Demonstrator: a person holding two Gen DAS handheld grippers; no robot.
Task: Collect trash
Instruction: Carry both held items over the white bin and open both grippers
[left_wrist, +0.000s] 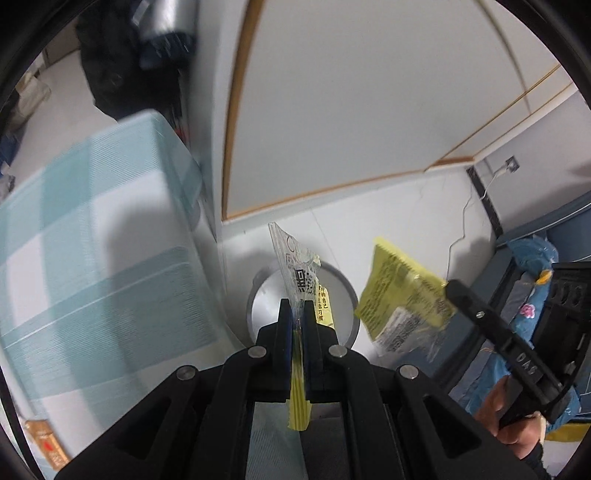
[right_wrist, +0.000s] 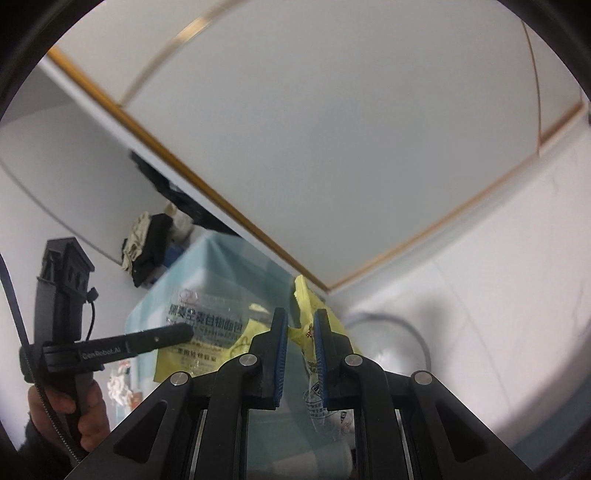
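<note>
White walls and a white floor are framing the scene, with a large white panel (left_wrist: 351, 110) edged in wood leaning or standing against the wall, and a bed or box draped in a pale blue and white checked cloth (left_wrist: 92, 240) filling the left side of the left wrist view. A round grey bin (left_wrist: 343, 295) is sitting on the floor by the wall, its rim showing behind the trash in the left wrist view and as a blurred arc at the right of the right wrist view. The left tongs (left_wrist: 296, 314) are pointing steeply down toward that bin, and they are pressing together on a clear and yellow wrapper (left_wrist: 295, 266) printed with black text and a code, which is sticking up past the blue pads just above the bin's opening. The right tongs (right_wrist: 301, 332) are standing slightly apart but are gripping a crumpled yellow wrapper (right_wrist: 308, 325) between their pads; in the left wrist view this wrapper is hanging just to the right of the bin. A hand (right_wrist: 88, 410) is holding the left tool's handle at the lower left of the right wrist view. Dark clothes (right_wrist: 147, 243) are lying piled behind the checked cloth. A cable (left_wrist: 461, 229) is trailing down the wall.
</note>
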